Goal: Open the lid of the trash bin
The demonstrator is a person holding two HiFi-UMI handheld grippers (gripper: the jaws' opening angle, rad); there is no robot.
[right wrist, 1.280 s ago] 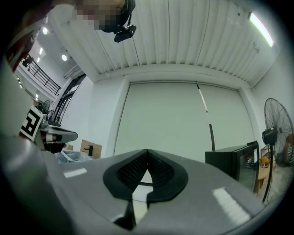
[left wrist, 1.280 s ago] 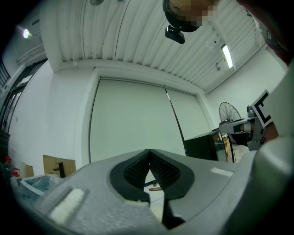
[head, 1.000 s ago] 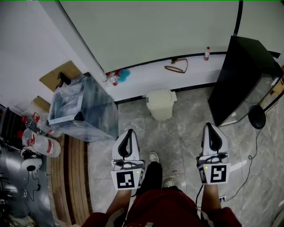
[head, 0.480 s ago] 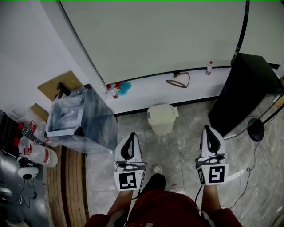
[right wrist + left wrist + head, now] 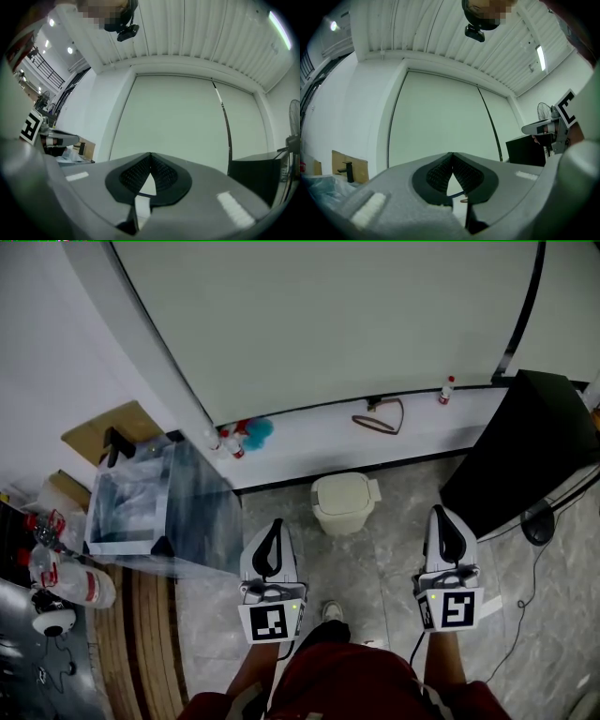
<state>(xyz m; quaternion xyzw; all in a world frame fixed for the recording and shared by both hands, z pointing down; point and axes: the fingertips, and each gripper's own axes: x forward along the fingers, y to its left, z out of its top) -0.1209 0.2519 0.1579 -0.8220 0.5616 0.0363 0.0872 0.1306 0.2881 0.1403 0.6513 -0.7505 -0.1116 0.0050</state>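
A small cream trash bin (image 5: 344, 502) with its lid down stands on the marble floor against the white base ledge, in the head view just above and between my two grippers. My left gripper (image 5: 274, 524) is held level to the bin's lower left, jaws shut with nothing in them. My right gripper (image 5: 444, 513) sits to the bin's lower right, also shut and empty. In the left gripper view (image 5: 452, 154) and the right gripper view (image 5: 150, 154) the tips meet, and both look up at the wall; the bin is out of those views.
A clear plastic-wrapped box (image 5: 159, 505) stands at the left and a black cabinet (image 5: 530, 451) at the right. On the ledge lie a brown loop (image 5: 379, 417), a small bottle (image 5: 446, 389) and a blue item (image 5: 256, 432). Bottles (image 5: 70, 582) lie at far left; a cable (image 5: 539, 568) runs right.
The view has moved forward and tilted: the bin sits lower and nearer between the grippers, and the box and the cabinet have shifted outward. Both grippers stay shut.
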